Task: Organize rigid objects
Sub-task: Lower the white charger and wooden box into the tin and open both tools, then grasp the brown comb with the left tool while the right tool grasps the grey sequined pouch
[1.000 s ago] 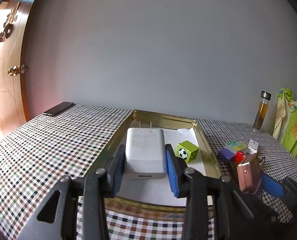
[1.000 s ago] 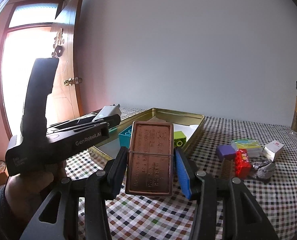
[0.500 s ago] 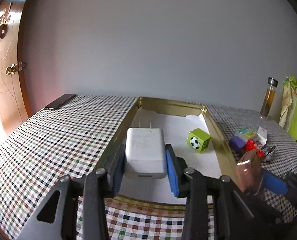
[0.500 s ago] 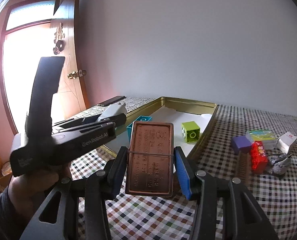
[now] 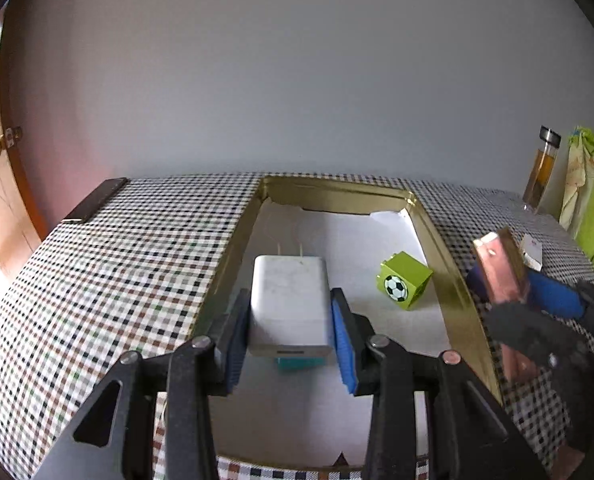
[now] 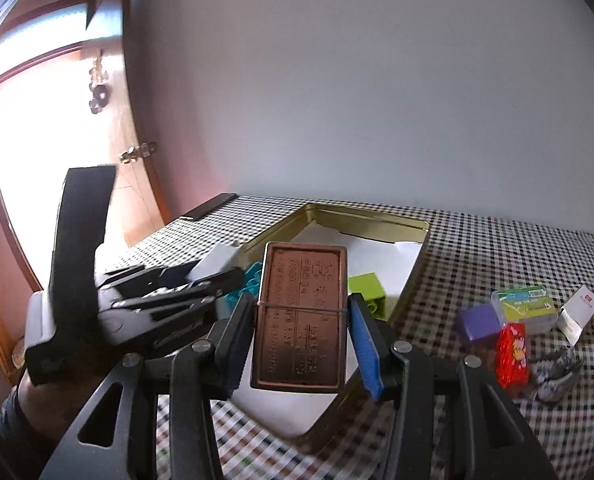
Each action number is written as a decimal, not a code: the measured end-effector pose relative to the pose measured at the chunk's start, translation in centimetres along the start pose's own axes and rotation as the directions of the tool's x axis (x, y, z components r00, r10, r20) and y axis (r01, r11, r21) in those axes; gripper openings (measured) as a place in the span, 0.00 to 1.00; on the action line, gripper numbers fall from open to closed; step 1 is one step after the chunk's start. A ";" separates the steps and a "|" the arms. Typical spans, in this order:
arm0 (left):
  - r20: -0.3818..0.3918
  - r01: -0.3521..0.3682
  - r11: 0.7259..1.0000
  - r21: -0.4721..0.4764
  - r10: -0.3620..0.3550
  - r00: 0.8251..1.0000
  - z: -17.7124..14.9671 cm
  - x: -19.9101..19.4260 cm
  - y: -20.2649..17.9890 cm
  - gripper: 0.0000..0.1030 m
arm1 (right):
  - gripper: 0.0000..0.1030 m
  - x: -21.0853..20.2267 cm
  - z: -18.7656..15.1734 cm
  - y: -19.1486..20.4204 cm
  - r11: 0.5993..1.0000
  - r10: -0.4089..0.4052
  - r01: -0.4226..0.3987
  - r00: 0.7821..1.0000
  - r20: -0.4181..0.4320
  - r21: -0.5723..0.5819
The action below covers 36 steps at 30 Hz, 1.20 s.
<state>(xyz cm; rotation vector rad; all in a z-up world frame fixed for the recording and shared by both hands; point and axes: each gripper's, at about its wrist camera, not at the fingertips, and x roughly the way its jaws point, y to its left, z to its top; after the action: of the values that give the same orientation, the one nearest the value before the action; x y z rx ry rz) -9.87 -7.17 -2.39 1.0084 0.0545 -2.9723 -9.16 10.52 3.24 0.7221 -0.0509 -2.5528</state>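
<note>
My left gripper (image 5: 291,336) is shut on a white charger (image 5: 289,306), prongs pointing away, held over the paper-lined gold tray (image 5: 337,194). A teal brick (image 5: 299,363) peeks out under the charger. A green cube with a football picture (image 5: 403,285) lies in the tray at the right. My right gripper (image 6: 301,338) is shut on a copper-coloured embossed tin (image 6: 301,316), held above the tray's (image 6: 411,268) near right edge. The tin also shows in the left wrist view (image 5: 499,264). The left gripper shows in the right wrist view (image 6: 217,276).
On the checked tablecloth right of the tray lie a purple block (image 6: 479,322), a red packet (image 6: 511,354), a green-labelled clear box (image 6: 527,306), a white tag (image 6: 581,312) and a grey wrapper (image 6: 555,368). A dark phone (image 5: 95,200) lies far left. A bottle (image 5: 541,168) stands far right.
Both grippers have moved forward toward the tray, each keeping its object. The left now hangs over the tray's inside; the right has come over the tray's near right edge.
</note>
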 end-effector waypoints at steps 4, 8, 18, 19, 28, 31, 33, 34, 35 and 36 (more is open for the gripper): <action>-0.022 0.001 1.000 0.023 -0.001 1.000 1.0 0.9 -0.6 0.36 | 0.48 1.7 0.7 -0.8 1.000 -0.012 0.012 0.999 -0.035 0.016; -0.043 0.014 0.999 0.052 -0.012 0.999 2.0 2.0 -1.5 0.36 | 0.48 3.1 1.2 -1.3 0.999 -0.030 0.031 0.998 -0.053 0.019; -0.100 -0.035 0.996 0.088 0.043 0.994 3.3 4.7 -1.5 0.36 | 0.48 6.4 1.9 -2.9 0.997 -0.058 0.062 0.994 -0.090 0.048; -0.105 -0.038 0.995 0.090 0.047 0.993 3.4 5.1 -1.6 0.36 | 0.48 6.5 1.9 -2.9 0.997 -0.057 0.061 0.994 -0.091 0.048; -0.055 -0.127 0.990 0.055 0.130 0.990 3.7 4.2 -0.7 0.84 | 0.59 6.2 2.1 -3.3 0.996 -0.072 0.076 0.995 -0.070 0.055; -0.022 -0.121 0.992 0.045 0.122 0.992 3.4 2.9 -0.9 0.85 | 0.72 5.1 1.9 -3.6 0.996 -0.051 0.054 0.997 -0.055 0.067; 0.008 -0.123 0.991 0.060 0.123 0.992 3.0 2.0 -1.6 0.88 | 0.73 4.0 1.3 -3.6 0.996 -0.071 0.072 0.997 -0.043 0.042; 0.023 -0.119 0.991 0.066 0.118 0.993 2.8 1.6 -2.1 0.91 | 0.73 3.4 1.0 -3.7 0.996 -0.081 0.082 0.996 -0.037 0.034; 0.038 -0.107 0.992 0.070 0.104 0.994 2.5 1.0 -2.7 0.92 | 0.73 2.7 0.7 -4.0 0.996 -0.086 0.087 0.996 -0.033 0.032; 0.049 -0.093 0.993 0.074 0.089 0.995 2.2 0.6 -3.4 0.94 | 0.73 1.9 0.3 -4.4 0.995 -0.091 0.091 0.996 -0.028 0.033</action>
<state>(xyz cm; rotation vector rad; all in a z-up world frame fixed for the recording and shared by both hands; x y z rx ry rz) -11.71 -3.88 -0.86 0.9223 -0.1025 -2.9333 -12.62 13.50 1.84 0.7880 -0.0545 -2.6342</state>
